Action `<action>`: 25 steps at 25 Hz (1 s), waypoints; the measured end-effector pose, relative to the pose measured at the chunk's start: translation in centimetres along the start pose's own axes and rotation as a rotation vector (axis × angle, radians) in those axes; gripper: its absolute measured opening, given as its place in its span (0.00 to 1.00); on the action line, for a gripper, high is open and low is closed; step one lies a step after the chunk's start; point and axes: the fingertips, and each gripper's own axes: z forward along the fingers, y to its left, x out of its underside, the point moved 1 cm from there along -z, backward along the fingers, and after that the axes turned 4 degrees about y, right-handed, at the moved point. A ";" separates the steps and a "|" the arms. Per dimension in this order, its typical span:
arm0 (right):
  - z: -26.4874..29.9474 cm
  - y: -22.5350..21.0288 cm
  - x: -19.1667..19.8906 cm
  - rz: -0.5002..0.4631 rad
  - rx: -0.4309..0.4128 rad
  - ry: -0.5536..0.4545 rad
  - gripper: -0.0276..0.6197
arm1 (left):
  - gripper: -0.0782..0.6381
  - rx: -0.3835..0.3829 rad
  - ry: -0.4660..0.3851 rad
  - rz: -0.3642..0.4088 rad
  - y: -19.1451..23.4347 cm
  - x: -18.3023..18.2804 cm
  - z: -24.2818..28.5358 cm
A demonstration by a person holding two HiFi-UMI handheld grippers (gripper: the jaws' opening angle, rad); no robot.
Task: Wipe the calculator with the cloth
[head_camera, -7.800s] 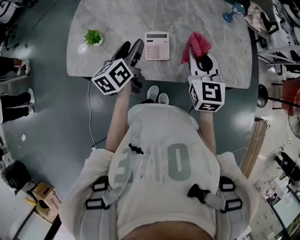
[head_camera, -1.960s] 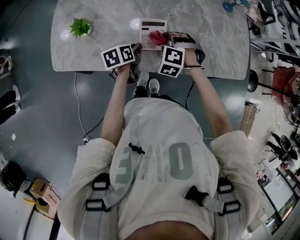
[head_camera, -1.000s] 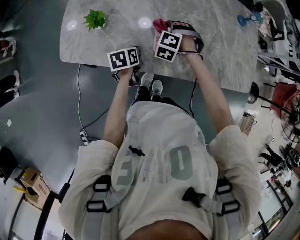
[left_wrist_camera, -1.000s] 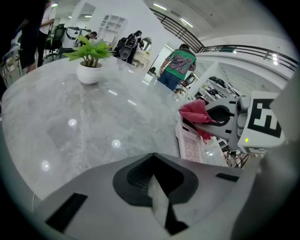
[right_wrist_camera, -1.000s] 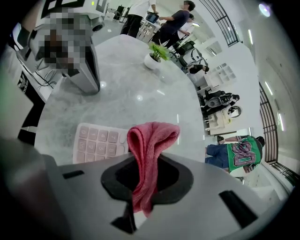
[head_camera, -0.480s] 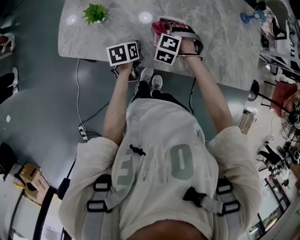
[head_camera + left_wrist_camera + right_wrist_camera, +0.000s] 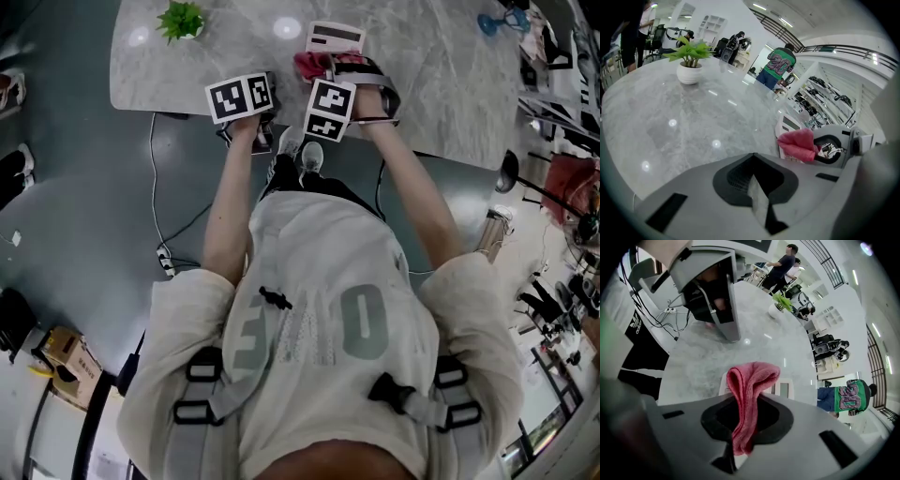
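A little green plant in a round white pot (image 7: 689,63) stands far ahead of the left gripper (image 7: 755,187), off to its left, on the grey marble table (image 7: 670,131). The left gripper's fingers are pressed tight together with nothing between them, by the near edge of the table. Just to its right, the right gripper (image 7: 740,430) has its fingers squeezed on a soft pink cloth (image 7: 752,378). The cloth sticks out past the fingertips, folded in a loop, over the near end of the flat white calculator (image 7: 783,389). The calculator lies on the table just in front of the right fingers.
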 end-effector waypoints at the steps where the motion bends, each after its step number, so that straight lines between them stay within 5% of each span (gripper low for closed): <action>1: -0.1 0.4 -0.1 0.001 -0.007 -0.002 0.13 | 0.14 -0.001 0.000 0.001 0.0 0.0 0.0; 14: -1.7 5.7 -1.1 -0.009 -0.068 -0.038 0.13 | 0.14 -0.006 -0.002 0.004 0.2 0.0 0.1; 25: -2.1 5.9 -0.8 -0.029 -0.079 -0.051 0.13 | 0.14 -0.011 0.000 -0.014 0.0 -0.3 -0.1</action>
